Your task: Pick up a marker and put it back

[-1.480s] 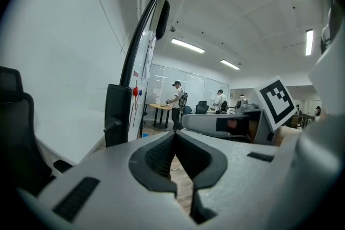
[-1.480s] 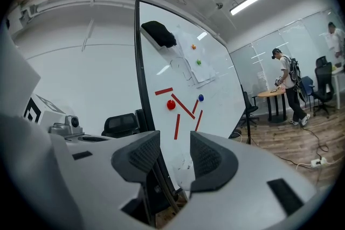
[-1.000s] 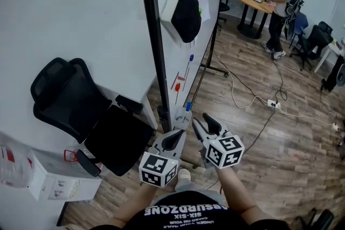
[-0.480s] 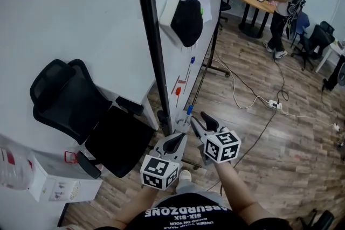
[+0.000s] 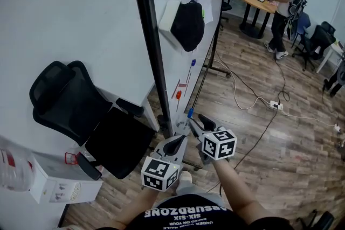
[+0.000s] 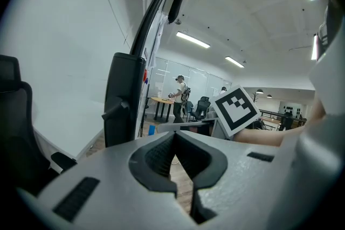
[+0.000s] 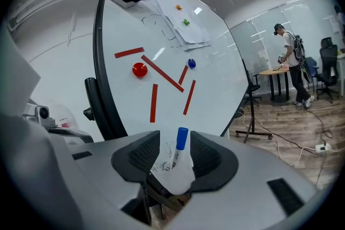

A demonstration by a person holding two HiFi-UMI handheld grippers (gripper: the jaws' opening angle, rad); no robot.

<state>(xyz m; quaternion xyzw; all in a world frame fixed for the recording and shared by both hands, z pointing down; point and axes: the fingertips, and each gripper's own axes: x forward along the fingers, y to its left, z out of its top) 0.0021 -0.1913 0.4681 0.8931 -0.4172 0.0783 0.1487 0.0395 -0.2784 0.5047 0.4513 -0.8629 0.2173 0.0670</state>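
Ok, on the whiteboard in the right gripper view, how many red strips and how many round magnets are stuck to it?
Red strips: 5
Round magnets: 4
Total: 9

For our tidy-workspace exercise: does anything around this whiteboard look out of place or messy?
A black cap hangs on the whiteboard, an odd spot for clothing. The marker holder is smudged with ink. A cable trails loose across the floor.
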